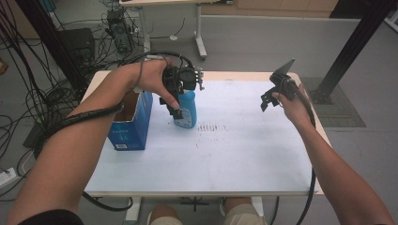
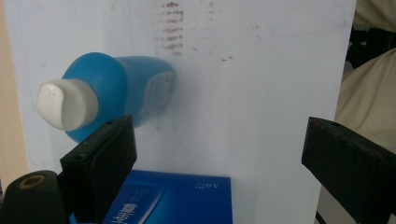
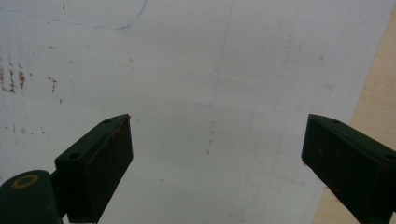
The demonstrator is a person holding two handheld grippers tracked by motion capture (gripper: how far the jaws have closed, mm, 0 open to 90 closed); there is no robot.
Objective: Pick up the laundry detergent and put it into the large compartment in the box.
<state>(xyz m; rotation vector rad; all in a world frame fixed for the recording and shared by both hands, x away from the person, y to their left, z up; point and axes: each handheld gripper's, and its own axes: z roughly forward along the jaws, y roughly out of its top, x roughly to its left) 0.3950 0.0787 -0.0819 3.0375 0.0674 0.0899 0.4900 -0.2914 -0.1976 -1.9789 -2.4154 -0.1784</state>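
- Right now the left gripper (image 1: pixel 177 96) hangs over the blue bottle (image 1: pixel 187 110), jaws spread wide, nothing held; bottle upright near the table's (image 1: pixel 234 154) far-left corner, beside the blue box (image 1: pixel 131 123).
- Left gripper view reveals the bottle's white cap (image 2: pixel 65 103); box print unreadable.
- Right gripper (image 1: pixel 270 96) gapes empty near the far-right edge.

Our right gripper (image 3: pixel 217 161): two black jaws rising from the bottom edge, set wide apart with nothing between them. Below them we see the white sheet (image 3: pixel 201 74) covering the table, marked with a faint blue pen line (image 3: pixel 93 24) near the top left and reddish-brown smudges (image 3: pixel 16 79) at the left edge. Bare wood tabletop (image 3: pixel 373 107) shows along the right edge.
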